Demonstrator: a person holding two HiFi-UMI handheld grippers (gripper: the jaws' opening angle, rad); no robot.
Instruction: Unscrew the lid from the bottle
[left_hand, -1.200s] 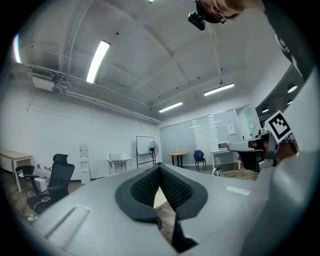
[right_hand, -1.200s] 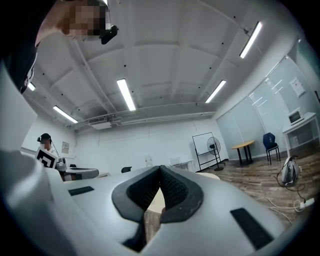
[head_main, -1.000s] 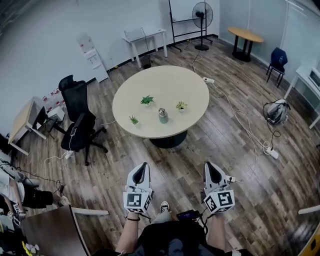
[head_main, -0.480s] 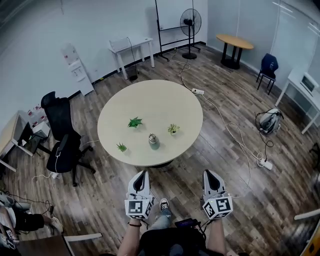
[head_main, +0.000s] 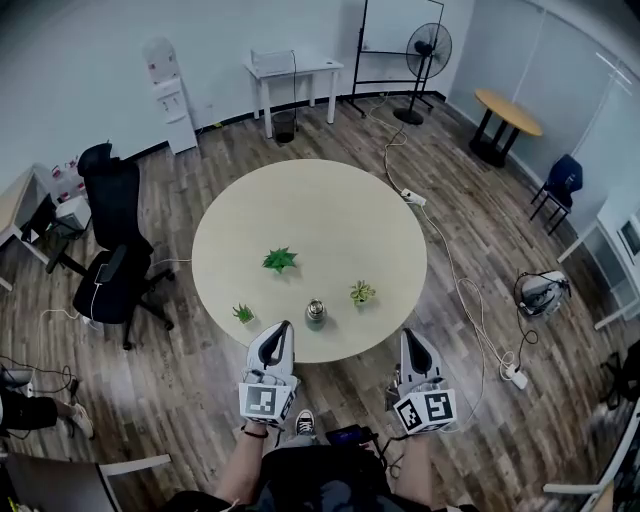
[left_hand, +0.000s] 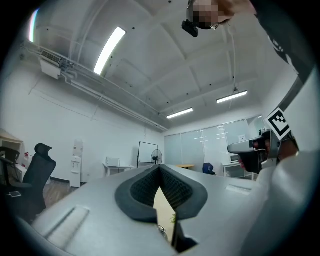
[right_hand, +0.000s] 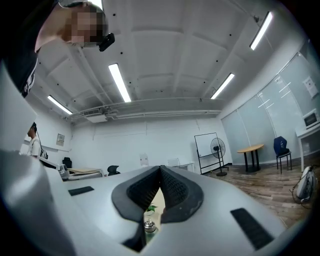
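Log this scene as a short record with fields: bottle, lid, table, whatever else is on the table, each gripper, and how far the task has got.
bottle: upright, near the table's near edge
lid: on the bottle
table: round, light top
small plants: three, spread round the bottle
left gripper: shut, empty, clear of the bottle
right gripper: shut, empty, clear of the bottle
task stage: bottle untouched

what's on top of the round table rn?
Round table holds a lidded bottle near its front edge, a middle plant, a left plant and a right plant. The left gripper covers a patch of the front edge, so that spot is unseen.
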